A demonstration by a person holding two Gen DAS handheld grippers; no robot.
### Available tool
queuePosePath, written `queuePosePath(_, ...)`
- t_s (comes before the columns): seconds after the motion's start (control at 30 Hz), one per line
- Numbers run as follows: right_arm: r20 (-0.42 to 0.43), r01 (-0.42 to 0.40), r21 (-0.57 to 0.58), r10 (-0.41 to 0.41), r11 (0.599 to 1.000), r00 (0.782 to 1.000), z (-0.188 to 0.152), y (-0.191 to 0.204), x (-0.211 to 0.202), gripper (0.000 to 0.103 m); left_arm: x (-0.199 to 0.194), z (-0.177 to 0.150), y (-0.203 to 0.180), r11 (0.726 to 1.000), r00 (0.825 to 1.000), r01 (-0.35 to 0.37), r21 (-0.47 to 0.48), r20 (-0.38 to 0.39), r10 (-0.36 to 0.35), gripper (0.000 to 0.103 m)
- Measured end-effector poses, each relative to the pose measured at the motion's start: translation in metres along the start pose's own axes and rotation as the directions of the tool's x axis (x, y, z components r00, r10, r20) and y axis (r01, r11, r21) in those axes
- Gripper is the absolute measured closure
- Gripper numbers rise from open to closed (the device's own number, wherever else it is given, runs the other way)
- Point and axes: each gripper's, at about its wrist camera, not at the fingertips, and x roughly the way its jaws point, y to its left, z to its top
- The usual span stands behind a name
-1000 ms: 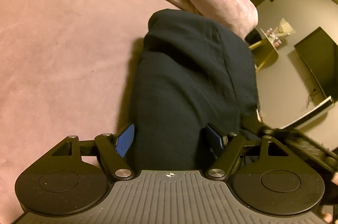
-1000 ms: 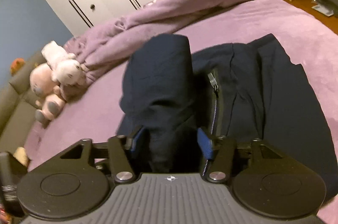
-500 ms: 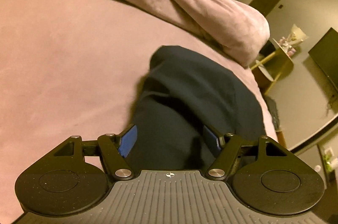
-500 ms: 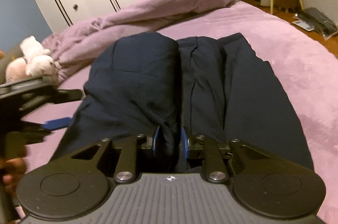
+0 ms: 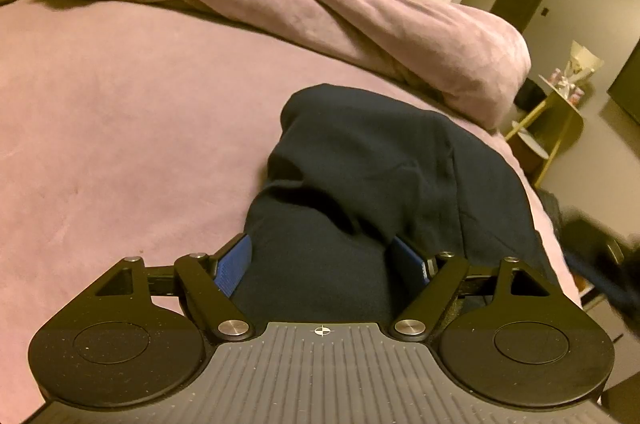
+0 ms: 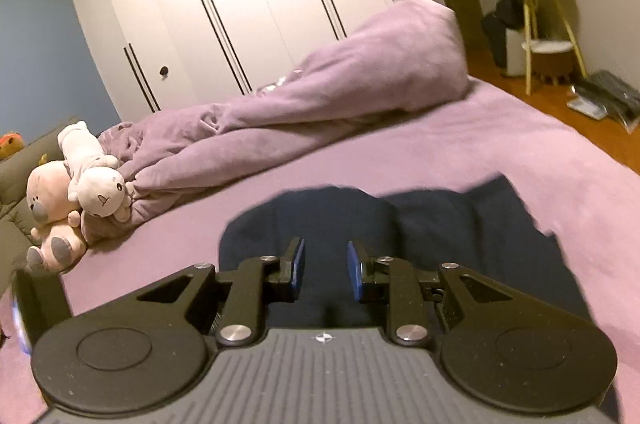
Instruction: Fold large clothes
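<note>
A dark navy garment lies folded in a thick bundle on the purple bed. My left gripper is wide open, its blue pads on either side of the near end of the bundle, which fills the gap between them. In the right wrist view the same garment lies flat below my right gripper, which is open with nothing between its blue pads and sits above the cloth.
A rumpled purple duvet lies across the far side of the bed. Stuffed toys sit at its left end. White wardrobes stand behind. A yellow side table stands on the floor to the right.
My right gripper has let go of the garment fold, opened and lifted back. My left gripper stays open around the bundle, tilted up a little.
</note>
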Motion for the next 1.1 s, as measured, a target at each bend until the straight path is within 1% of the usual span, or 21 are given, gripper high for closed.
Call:
queuePosePath(0.03, 0.004, 0.005, -0.015, -0.005, 1.0, 1.0, 0.001, 0.004, 0.009, 0.079, 0.001, 0.0, 0.0, 1.0, 1.0, 0.001, 0.0, -0.005, -0.001, 0.021)
queuePosePath(0.07, 0.009, 0.034, -0.035, -0.034, 0.999, 0.999, 0.0, 0.007, 0.02, 0.079, 0.003, 0.001, 0.002, 1.0, 1.0, 0.006, -0.005, -0.011, -0.006, 0.02)
queuePosePath(0.13, 0.016, 0.117, -0.074, -0.117, 0.99, 0.993, -0.006, 0.002, 0.042, 0.079, 0.008, 0.0, 0.009, 0.999, 1.0, 0.011, -0.042, -0.02, -0.012, 0.018)
queuePosePath(0.17, 0.001, 0.158, -0.066, -0.158, 0.985, 0.987, -0.011, -0.007, 0.052, 0.079, 0.011, -0.001, 0.011, 0.998, 1.0, 0.012, -0.06, -0.021, -0.014, 0.016)
queuePosePath(0.23, -0.033, 0.198, -0.023, -0.199, 0.98, 0.979, -0.027, -0.027, 0.066, 0.078, 0.019, -0.008, 0.012, 0.998, 1.0, 0.013, -0.063, -0.009, -0.014, 0.012)
queuePosePath(0.27, -0.027, 0.205, -0.032, -0.206, 0.978, 0.978, -0.036, -0.031, 0.069, 0.078, 0.021, -0.014, 0.01, 0.998, 1.0, 0.011, -0.054, 0.011, -0.01, 0.01)
queuePosePath(0.33, 0.012, 0.226, -0.088, -0.226, 0.97, 0.974, -0.053, -0.029, 0.072, 0.078, 0.023, -0.026, 0.005, 1.0, 0.998, -0.012, -0.018, 0.063, 0.013, 0.009)
queuePosePath(0.4, 0.023, 0.23, -0.109, -0.229, 0.967, 0.973, -0.059, -0.03, 0.078, 0.078, 0.026, -0.032, 0.006, 1.0, 0.995, -0.008, -0.024, 0.098, 0.01, 0.008)
queuePosePath(0.5, 0.011, 0.208, -0.093, -0.208, 0.974, 0.978, -0.062, -0.038, 0.087, 0.077, 0.03, -0.035, 0.015, 0.998, 0.995, 0.011, -0.057, 0.102, -0.005, 0.008)
queuePosePath(0.6, -0.003, 0.199, -0.097, -0.2, 0.975, 0.98, -0.056, -0.034, 0.082, 0.073, 0.026, -0.029, 0.018, 0.997, 0.996, 0.022, -0.068, 0.082, -0.017, 0.008)
queuePosePath(0.63, -0.02, 0.185, -0.076, -0.187, 0.98, 0.982, -0.052, -0.037, 0.076, 0.07, 0.022, -0.025, 0.02, 0.997, 0.997, 0.034, -0.075, 0.065, -0.029, 0.008)
queuePosePath(0.7, -0.071, 0.129, -0.024, -0.131, 0.991, 0.989, -0.039, -0.043, 0.062, 0.057, 0.013, -0.014, 0.026, 0.994, 0.998, 0.058, -0.088, 0.009, -0.058, 0.008)
queuePosePath(0.77, -0.092, 0.055, 0.046, -0.05, 0.997, 0.994, -0.027, -0.053, 0.035, 0.029, -0.002, -0.004, 0.035, 0.99, 0.993, 0.101, -0.096, -0.044, -0.106, 0.01)
queuePosePath(0.8, -0.079, 0.035, 0.076, -0.029, 0.996, 0.996, -0.022, -0.059, 0.019, 0.024, -0.013, -0.001, 0.042, 0.989, 0.991, 0.117, -0.091, -0.055, -0.122, 0.01)
queuePosePath(0.83, -0.068, 0.027, 0.09, -0.021, 0.996, 0.997, -0.019, -0.065, 0.006, 0.021, -0.023, 0.001, 0.047, 0.989, 0.991, 0.124, -0.076, -0.049, -0.128, 0.01)
queuePosePath(0.87, -0.071, 0.022, 0.098, -0.015, 0.995, 0.997, -0.017, -0.071, -0.004, 0.021, -0.033, 0.002, 0.053, 0.991, 0.992, 0.118, -0.059, -0.042, -0.12, 0.01)
queuePosePath(0.93, -0.127, 0.015, 0.141, 0.003, 0.99, 0.992, -0.013, -0.088, -0.011, 0.021, -0.049, 0.0, 0.064, 0.995, 0.995, 0.096, -0.038, -0.025, -0.097, 0.01)
queuePosePath(0.97, -0.169, 0.003, 0.185, 0.029, 0.983, 0.985, -0.013, -0.097, -0.009, 0.021, -0.053, -0.001, 0.069, 0.995, 0.996, 0.087, -0.045, -0.033, -0.088, 0.011)
queuePosePath(1.0, -0.212, -0.028, 0.255, 0.084, 0.967, 0.974, -0.015, -0.107, -0.003, 0.021, -0.055, -0.003, 0.075, 0.995, 0.995, 0.076, -0.067, -0.057, -0.08, 0.011)
queuePosePath(1.03, -0.242, -0.056, 0.34, 0.146, 0.939, 0.959, -0.017, -0.116, 0.003, 0.02, -0.054, -0.006, 0.078, 0.992, 0.992, 0.083, -0.096, -0.082, -0.091, 0.011)
queuePosePath(1.1, -0.235, -0.12, 0.45, 0.247, 0.885, 0.94, -0.019, -0.122, 0.01, 0.019, -0.049, -0.013, 0.081, 0.984, 0.982, 0.106, -0.14, -0.138, -0.126, 0.013)
